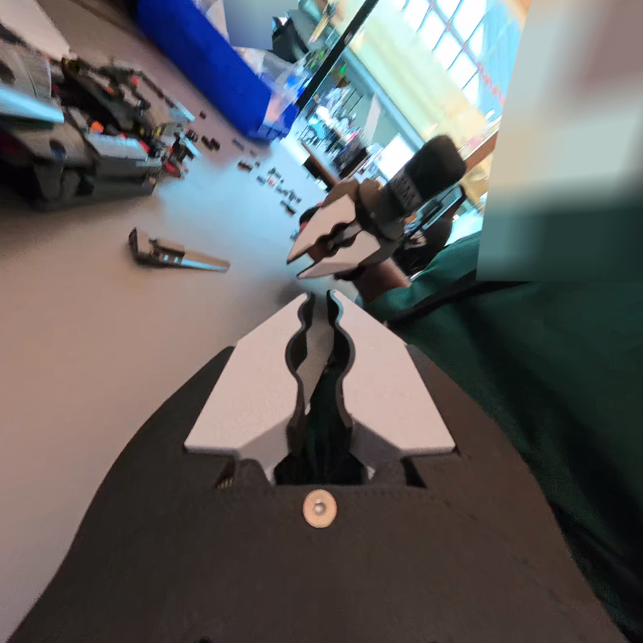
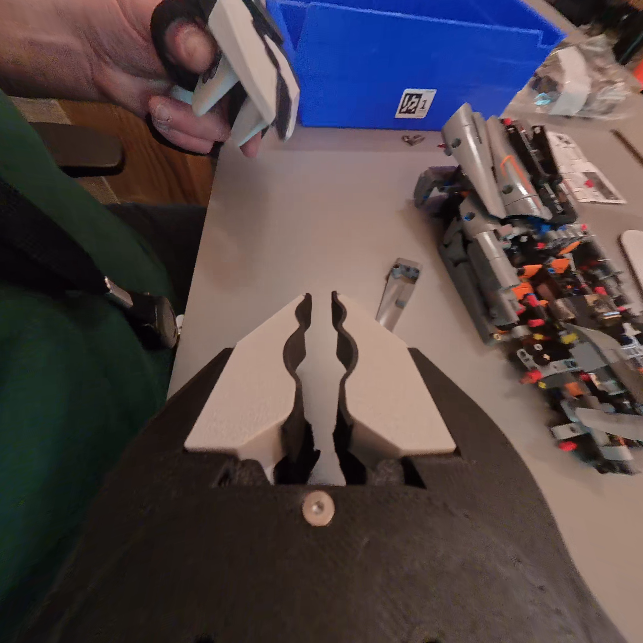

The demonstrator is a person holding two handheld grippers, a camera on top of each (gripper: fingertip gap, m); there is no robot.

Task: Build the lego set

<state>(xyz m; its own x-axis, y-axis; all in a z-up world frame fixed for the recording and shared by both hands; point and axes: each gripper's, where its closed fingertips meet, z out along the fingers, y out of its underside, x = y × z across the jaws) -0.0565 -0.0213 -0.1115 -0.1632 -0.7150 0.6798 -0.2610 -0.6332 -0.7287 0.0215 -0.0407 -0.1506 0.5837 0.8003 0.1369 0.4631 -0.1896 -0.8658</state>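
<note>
A pale grey table is carrying everything. The right gripper is hovering over it, fingers slightly spread and empty. At two o'clock a loose grey lego panel is lying, the lego model beyond. At twelve a blue bin is standing. At eleven the left gripper is hanging empty, fingers narrowly apart.

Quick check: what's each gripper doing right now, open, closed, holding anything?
Left gripper: jaws slightly apart, nothing between them, above the table.
Right gripper: jaws slightly apart, nothing held, beside the loose grey panel piece.
</note>
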